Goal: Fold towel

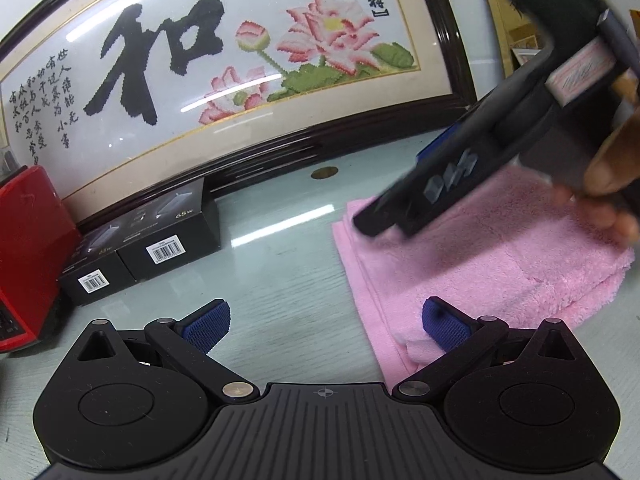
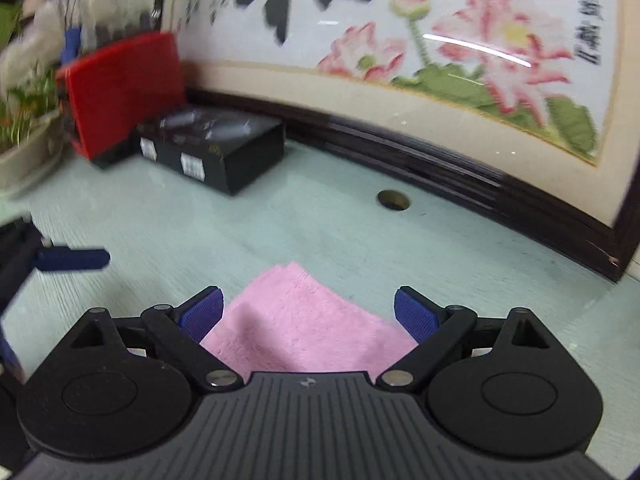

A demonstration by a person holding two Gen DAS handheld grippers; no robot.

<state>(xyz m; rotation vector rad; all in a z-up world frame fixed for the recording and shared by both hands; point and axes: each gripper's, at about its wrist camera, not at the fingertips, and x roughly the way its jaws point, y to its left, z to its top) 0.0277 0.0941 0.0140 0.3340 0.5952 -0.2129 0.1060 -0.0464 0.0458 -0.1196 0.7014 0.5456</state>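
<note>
A pink fluffy towel (image 1: 480, 252) lies folded in several layers on the pale green table. My left gripper (image 1: 326, 322) is open and empty at the towel's left edge; its right pad (image 1: 446, 326) rests over the towel's near corner. My right gripper (image 2: 308, 314) is open and empty, hovering over the towel (image 2: 304, 320), with a towel corner between its pads. In the left wrist view the right gripper's black body (image 1: 460, 176) is blurred above the towel's far side, held by a hand (image 1: 616, 168). The left gripper's blue finger (image 2: 72, 259) shows at the left of the right wrist view.
A large framed cross-stitch picture (image 1: 240, 72) leans at the back of the table. Two black boxes (image 1: 144, 240) and a red box (image 1: 28, 256) stand at the left. A round cable hole (image 1: 324, 172) sits in the table near the frame. A planter (image 2: 24, 144) is far left.
</note>
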